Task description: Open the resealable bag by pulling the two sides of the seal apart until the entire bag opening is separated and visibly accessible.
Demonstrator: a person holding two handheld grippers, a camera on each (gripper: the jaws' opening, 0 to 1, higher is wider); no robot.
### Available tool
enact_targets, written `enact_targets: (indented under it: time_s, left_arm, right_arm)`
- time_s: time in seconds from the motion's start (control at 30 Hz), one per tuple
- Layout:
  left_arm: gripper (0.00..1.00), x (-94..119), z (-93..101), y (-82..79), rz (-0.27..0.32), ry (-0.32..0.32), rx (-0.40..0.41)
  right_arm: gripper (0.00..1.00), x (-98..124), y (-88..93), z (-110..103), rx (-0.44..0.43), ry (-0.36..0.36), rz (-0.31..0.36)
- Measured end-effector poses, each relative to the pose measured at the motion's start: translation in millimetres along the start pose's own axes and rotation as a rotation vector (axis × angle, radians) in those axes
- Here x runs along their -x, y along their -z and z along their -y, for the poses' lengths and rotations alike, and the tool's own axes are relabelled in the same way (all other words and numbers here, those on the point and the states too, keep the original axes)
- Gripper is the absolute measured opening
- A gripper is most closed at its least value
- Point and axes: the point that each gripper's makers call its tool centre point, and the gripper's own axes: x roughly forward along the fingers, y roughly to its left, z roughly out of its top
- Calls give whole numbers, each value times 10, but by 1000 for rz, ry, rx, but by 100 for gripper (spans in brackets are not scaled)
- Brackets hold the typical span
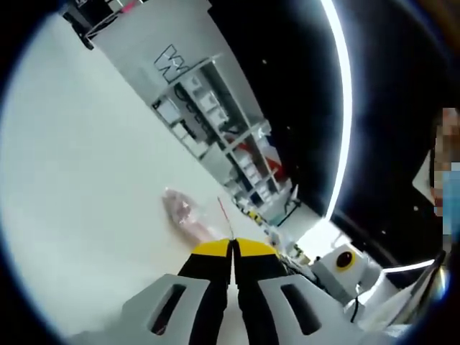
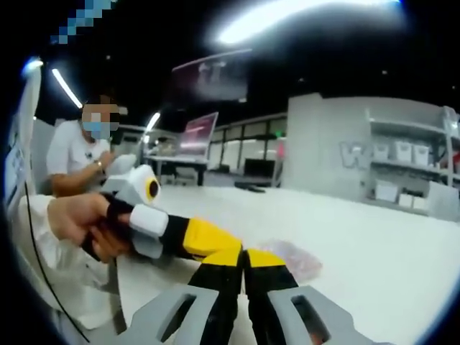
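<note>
Seal-gripping looks like the step in hand: the clear resealable plastic bag with pinkish contents [image 1: 188,213] lies on the white table [image 1: 86,180], and both tongs meet at its near edge — the left gripper [image 1: 231,248] with yellow-tipped jaws pressed together, seemingly on the bag's thin edge, though I cannot tell for sure. The right gripper [image 2: 244,257] is likewise pressed together just beside the left one, the bag [image 2: 296,259] beyond; next, drawing the two apart would part the seal.
</note>
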Motion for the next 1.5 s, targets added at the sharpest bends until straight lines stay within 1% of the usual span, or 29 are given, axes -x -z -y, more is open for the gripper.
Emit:
enact_targets:
  time_s: [0.17,0.4,0.83,1.03,1.33,1.5]
  left_arm:
    - [1,14,-10,-13,12,-4,-3]
    - [1,18,3,-4,11,1,-2]
    - [2,5,-15,0,16,-2,-35]
    - [2,5,-17,3,15,1,-34]
    - [4,2,-33,-13,19,-3,-29]
    - [2,7,-33,-2,14,-3,-33]
  right_arm:
    - [0,-3,0,-4,14,6,-2]
    - [0,2,-5,20,-14,10,-1]
    - [0,7,5,27,-53,-5,2]
    - [0,-4,6,41,-51,7,6]
    - [0,-12,-1,18,-53,-5,12]
    - [0,-21,7,19,-48,0,6]
